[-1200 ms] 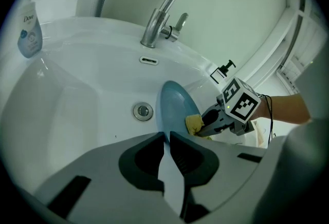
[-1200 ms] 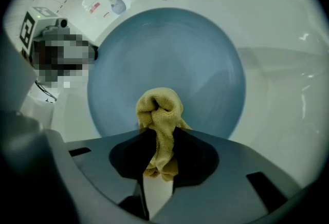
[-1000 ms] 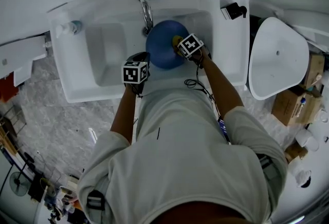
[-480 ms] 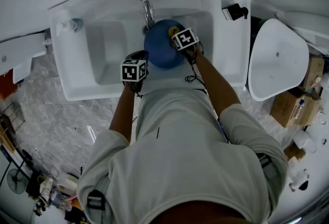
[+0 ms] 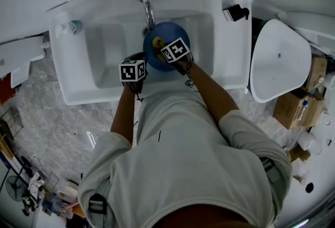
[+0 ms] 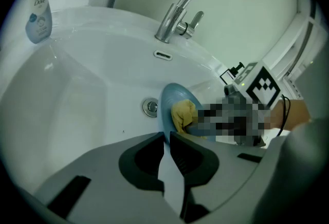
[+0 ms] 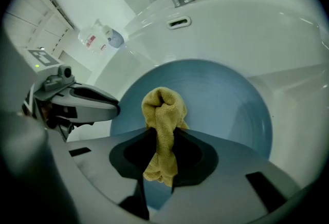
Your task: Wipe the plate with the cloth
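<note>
White ceramic washbasin (image 5: 65, 59) is set against the far wall, over grey stone-patterned floor (image 5: 68, 122). A curved chrome tap (image 5: 149, 4) is mounted at the middle of the rear rim, with an overflow slot (image 6: 163, 55) below it and a round metal drain (image 6: 150, 107) in the bowl. A white soap bottle with a blue label (image 5: 70, 27) is seen at the left rear corner of the rim, a small black object (image 5: 235, 11) at the right rear corner. A white rounded fixture (image 5: 280, 59) and a brown cardboard box (image 5: 296, 106) are noted beyond the right edge. A person in a light shirt (image 5: 188, 169) is seen from above, both forearms reaching over the front rim.

The round blue plate (image 5: 167, 31) is held inside the bowl, just in front of the tap, tilted up on its edge. The left gripper (image 6: 167, 138) is clenched on the plate's near rim, which is seen running between its two jaws. The right gripper (image 7: 163, 138) is clamped on a bunched yellow terry cloth (image 7: 163, 110); the wad stands out past the jaw tips and lies against the plate's face, near its centre, while a tail of cloth hangs between the jaws. The two grippers are close together, the left at the plate's left edge.
</note>
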